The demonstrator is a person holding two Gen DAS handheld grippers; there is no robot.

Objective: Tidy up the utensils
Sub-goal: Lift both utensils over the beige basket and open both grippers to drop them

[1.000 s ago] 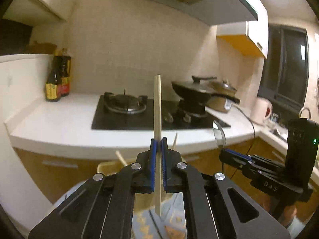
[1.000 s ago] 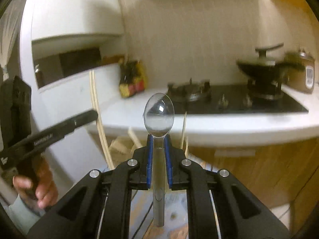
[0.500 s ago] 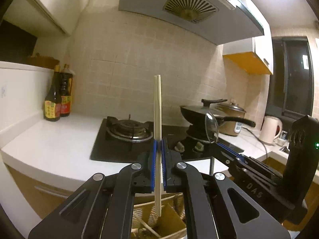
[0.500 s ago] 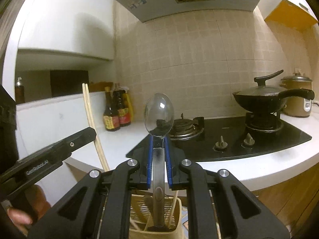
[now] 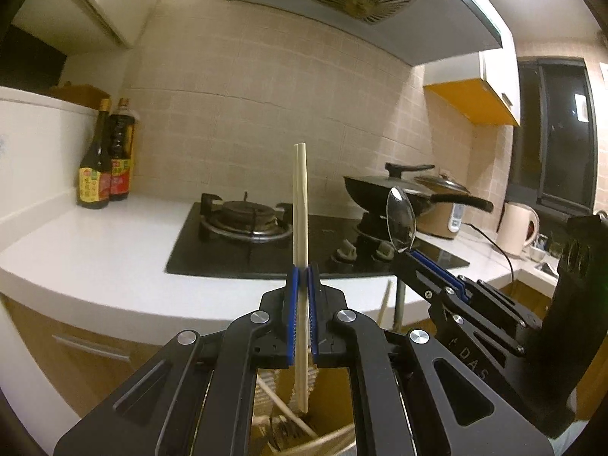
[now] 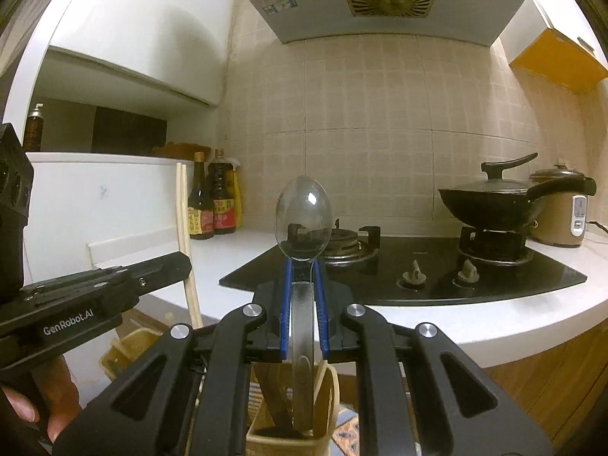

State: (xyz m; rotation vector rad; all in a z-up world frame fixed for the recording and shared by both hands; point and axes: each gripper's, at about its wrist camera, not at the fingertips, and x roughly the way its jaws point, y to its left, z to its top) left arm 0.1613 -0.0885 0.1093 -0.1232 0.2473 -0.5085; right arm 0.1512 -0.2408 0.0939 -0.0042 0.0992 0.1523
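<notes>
In the left wrist view my left gripper is shut on a pair of pale wooden chopsticks held upright. Their lower tips hang over the beige utensil holder, where other chopsticks lie. My right gripper is shut on a metal spoon, bowl up. The spoon's handle reaches down into the beige holder. Each view shows the other tool beside it: the right gripper with the spoon, and the left gripper with the chopsticks.
A white counter runs just behind the holder, with a black gas hob, a lidded wok, a rice cooker and sauce bottles. A kettle stands at the right. A person's hand holds the left tool.
Both grippers have moved toward the counter and sunk over the beige holder. The chopstick tips and the spoon handle now hang at its opening. Both grips are unchanged.
</notes>
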